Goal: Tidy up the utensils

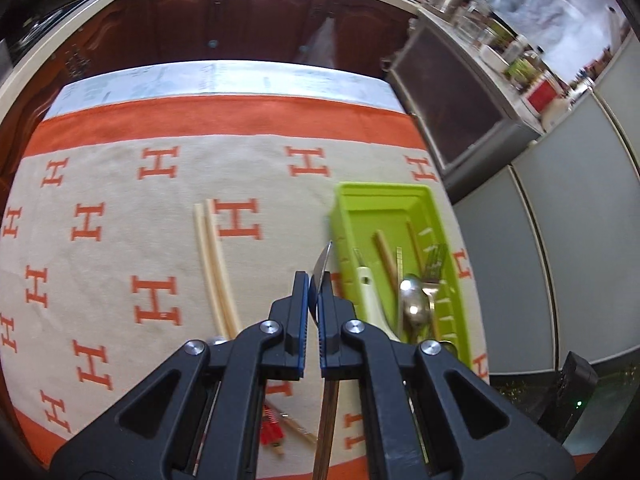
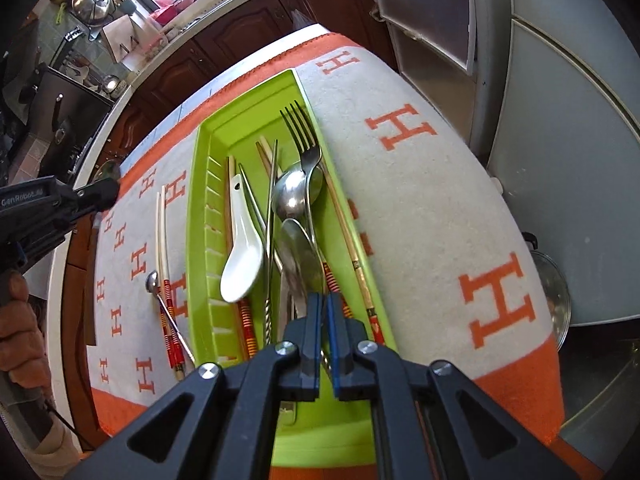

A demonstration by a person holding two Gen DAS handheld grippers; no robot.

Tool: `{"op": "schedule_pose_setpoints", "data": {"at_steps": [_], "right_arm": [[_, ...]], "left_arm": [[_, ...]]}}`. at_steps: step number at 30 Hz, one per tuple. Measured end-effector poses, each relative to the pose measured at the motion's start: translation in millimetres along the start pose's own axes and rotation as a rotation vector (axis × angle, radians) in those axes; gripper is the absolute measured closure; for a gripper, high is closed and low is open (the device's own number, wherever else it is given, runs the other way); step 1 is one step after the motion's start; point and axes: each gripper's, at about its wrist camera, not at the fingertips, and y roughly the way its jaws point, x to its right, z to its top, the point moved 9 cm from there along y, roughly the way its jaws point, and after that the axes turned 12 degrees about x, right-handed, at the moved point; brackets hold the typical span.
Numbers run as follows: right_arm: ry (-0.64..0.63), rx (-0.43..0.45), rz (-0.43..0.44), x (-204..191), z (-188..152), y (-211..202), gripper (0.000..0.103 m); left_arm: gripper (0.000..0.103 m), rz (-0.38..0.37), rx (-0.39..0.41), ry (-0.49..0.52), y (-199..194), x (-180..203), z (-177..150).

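Your left tool is clamped on a thin steel knife, blade forward and edge-up, beside the green tray, presumably to slide it in lengthwise. Your right tool hovers low over the tray's near end, jaws nearly together (whether it pinches a handle, I cannot tell). Inside lie a glossy white ceramic spoon, a polished metal spoon and a fork. Pale chopsticks wait on the woven H-patterned cloth covering the tabletop.
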Motion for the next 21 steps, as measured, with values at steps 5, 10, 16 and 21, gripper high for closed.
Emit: {"op": "schedule_pose_setpoints", "data": {"at_steps": [5,10,16,21], "right_arm": [[0.024,0.079,0.0,5,14,-19,0.098],[0.063,0.126,-0.003,12,26,-29,0.098],[0.068,0.148,-0.019,16,29,-33,0.098],[0.063,0.16,-0.025,16,31,-37,0.098]], "left_arm": [[0.101,-0.035,-0.036,0.017,15,34,-9],[0.101,-0.027,-0.049,0.048,40,58,-12],[0.101,0.031,-0.072,0.075,80,62,-17],[0.101,0.043,-0.068,0.114,83,60,-18]]}}
